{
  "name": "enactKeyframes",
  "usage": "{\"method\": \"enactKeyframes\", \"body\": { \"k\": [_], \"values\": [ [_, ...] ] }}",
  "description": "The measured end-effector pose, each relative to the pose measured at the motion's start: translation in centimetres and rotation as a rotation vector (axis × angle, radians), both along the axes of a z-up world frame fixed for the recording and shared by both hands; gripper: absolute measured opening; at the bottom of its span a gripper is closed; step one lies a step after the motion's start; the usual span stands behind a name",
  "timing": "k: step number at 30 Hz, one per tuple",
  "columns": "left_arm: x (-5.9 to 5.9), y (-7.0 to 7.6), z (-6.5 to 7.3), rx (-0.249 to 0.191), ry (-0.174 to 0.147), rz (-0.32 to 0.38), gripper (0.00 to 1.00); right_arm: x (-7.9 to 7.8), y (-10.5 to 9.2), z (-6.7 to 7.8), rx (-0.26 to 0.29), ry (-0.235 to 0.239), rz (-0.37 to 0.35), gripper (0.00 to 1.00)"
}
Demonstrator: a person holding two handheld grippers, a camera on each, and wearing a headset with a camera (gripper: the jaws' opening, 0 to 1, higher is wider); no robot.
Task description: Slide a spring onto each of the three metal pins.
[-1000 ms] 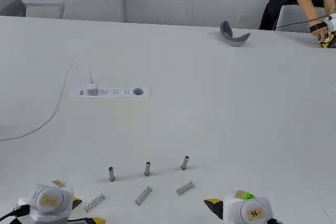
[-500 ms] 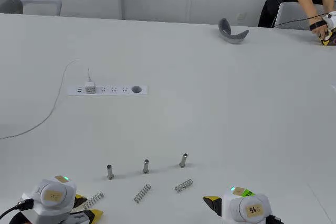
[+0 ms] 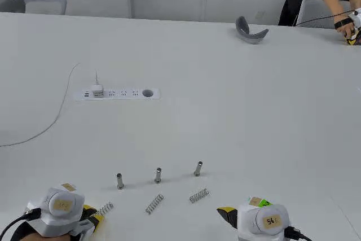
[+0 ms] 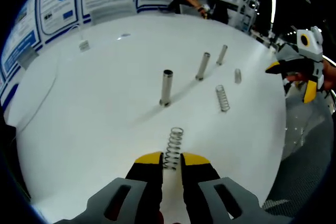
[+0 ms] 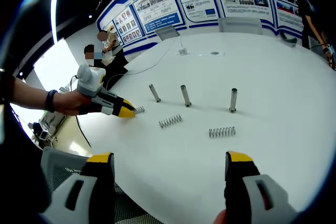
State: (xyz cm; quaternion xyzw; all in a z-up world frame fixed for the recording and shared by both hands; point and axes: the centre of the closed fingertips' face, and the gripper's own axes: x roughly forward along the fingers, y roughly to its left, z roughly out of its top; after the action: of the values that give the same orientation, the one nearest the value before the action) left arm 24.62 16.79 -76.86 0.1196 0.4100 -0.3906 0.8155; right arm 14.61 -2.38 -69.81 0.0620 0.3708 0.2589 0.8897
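Three short steel pins (image 3: pixel 158 175) upright in row on white counter (image 3: pixel 237 111). Your left gripper (image 4: pixel 171 159) clenched on near end of leftmost coiled wire spring (image 4: pixel 174 142), still flat on counter near left pin. Your right gripper (image 5: pixel 170 169) spread wide. Two other springs (image 3: pixel 154 203) loose before pins.

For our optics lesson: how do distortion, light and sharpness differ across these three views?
Head view: straight table edge, soft light, pins small. Left gripper view: fisheye bulge, spring sharp between the tips of the left gripper, faint pin shadows. Right gripper view: same bulge, blown-out patch at left.
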Motion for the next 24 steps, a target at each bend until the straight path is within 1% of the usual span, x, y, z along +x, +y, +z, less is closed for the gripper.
{"method": "enactKeyframes", "body": {
  "k": [3,6,13,15,17,20,24],
  "values": [
    [0.0,0.0,-0.1,-0.002,-0.001,0.003,0.11,-0.1,0.1,0.0,0.002,0.000,0.005,0.88],
    [-0.1,-0.1,-0.1,0.008,-0.002,0.002,0.11,-0.1,0.2,0.1,0.005,-0.002,0.009,0.88],
    [-0.6,0.2,0.0,0.016,0.010,0.019,0.11,0.0,0.1,0.4,0.009,-0.008,0.006,0.88],
    [-0.9,0.3,0.3,0.010,0.012,0.021,0.11,0.0,0.1,0.3,0.009,-0.008,0.006,0.88],
    [-0.9,0.3,0.6,0.006,0.006,0.020,0.11,0.0,0.1,0.4,0.011,-0.008,0.007,0.87],
    [-1.0,0.4,1.1,-0.009,0.009,0.032,0.11,-0.1,0.2,0.3,0.013,-0.008,0.011,0.87],
    [-1.5,0.3,1.7,-0.043,0.032,0.049,0.11,-0.2,0.6,0.2,0.019,-0.004,0.020,0.87]
  ]
}}
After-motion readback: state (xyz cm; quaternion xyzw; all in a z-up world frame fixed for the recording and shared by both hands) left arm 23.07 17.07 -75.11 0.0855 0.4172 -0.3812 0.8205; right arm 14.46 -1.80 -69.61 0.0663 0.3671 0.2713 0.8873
